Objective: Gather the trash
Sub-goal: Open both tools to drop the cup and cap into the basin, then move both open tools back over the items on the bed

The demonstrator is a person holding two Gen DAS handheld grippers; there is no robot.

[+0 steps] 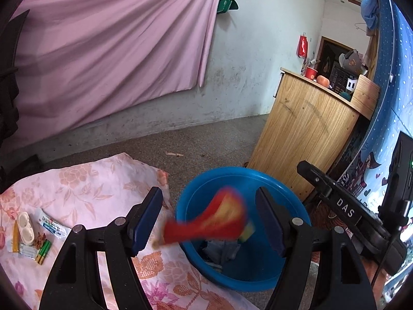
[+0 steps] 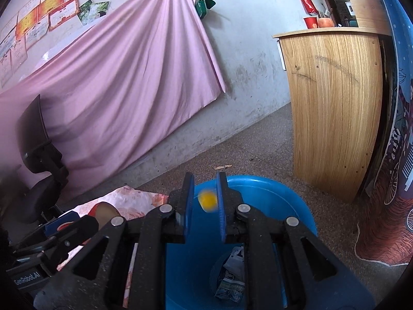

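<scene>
A blue plastic basin (image 1: 271,271) stands on the floor by a floral cloth (image 1: 85,180). My left gripper (image 1: 209,211) is open above the basin's left rim. A red and yellow wrapper (image 1: 211,219), motion-blurred, hangs in the air between its fingers, touching neither. Crumpled wrappers (image 1: 222,253) lie inside the basin. In the right wrist view my right gripper (image 2: 205,201) is over the basin (image 2: 284,201), its jaws a narrow gap apart. A small blurred yellow piece (image 2: 207,200) sits between them, near the right pad. A crumpled wrapper (image 2: 232,276) lies on the basin's bottom.
Small trash lies on the cloth at left: a white case (image 1: 25,227), a printed packet (image 1: 51,226), green sticks (image 1: 44,252). A wooden cabinet (image 1: 304,139) stands behind the basin. A black chair (image 2: 38,160) is at left. A pink sheet (image 1: 103,51) covers the wall.
</scene>
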